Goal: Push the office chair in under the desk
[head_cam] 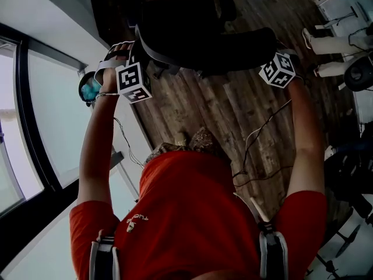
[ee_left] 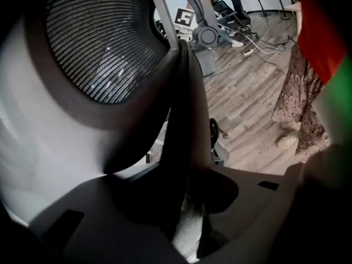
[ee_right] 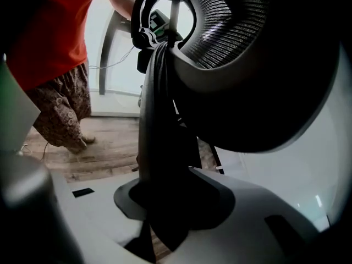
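While the office chair (head_cam: 204,34) is standing on the wooden floor (head_cam: 221,115) in front of the person, the left gripper (ee_left: 190,202) and the right gripper (ee_right: 165,213) are each pinching one side edge of its backrest (ee_left: 184,120) between their fingers (ee_right: 247,213); the grasp seems made, so the pushing is in hand; next, both arms should be pressing forward evenly to keep the chair rolling straight; the worktop is not clearly showing.

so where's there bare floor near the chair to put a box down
The bare patch is the wood floor between the chair and the person holding it, bordered on the right by a loose cable. The window wall closes off the left. The right is crowded: someone's shoes and dark equipment.
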Motion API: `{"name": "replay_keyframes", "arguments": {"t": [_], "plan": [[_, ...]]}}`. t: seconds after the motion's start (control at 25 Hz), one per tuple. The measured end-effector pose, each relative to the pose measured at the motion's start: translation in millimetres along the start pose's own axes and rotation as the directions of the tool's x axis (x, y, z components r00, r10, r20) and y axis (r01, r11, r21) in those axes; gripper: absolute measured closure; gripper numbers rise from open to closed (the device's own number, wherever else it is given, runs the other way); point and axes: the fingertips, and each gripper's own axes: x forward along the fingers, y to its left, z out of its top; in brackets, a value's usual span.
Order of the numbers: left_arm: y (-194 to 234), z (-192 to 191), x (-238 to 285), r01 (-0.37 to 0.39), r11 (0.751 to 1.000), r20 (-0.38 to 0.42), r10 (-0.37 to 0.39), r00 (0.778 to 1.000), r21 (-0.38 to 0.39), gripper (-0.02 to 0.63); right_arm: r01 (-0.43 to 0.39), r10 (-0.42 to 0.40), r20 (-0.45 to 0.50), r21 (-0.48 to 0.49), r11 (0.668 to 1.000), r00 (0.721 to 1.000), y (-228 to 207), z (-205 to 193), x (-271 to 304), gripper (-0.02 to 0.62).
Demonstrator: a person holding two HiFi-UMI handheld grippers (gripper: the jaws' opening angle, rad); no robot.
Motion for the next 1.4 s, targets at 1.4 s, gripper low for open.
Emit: {"name": "replay_keyframes", "arguments": {"t": [1.4], "plan": [[196, 25, 235, 0.003, 1.000, -0.065, -0.005, 0.998, -0.031, 0.474, -0.018, 0.022, 0.060, -0.069, 0.997, 0.998, -256, -112, 154, 0.456]]}}
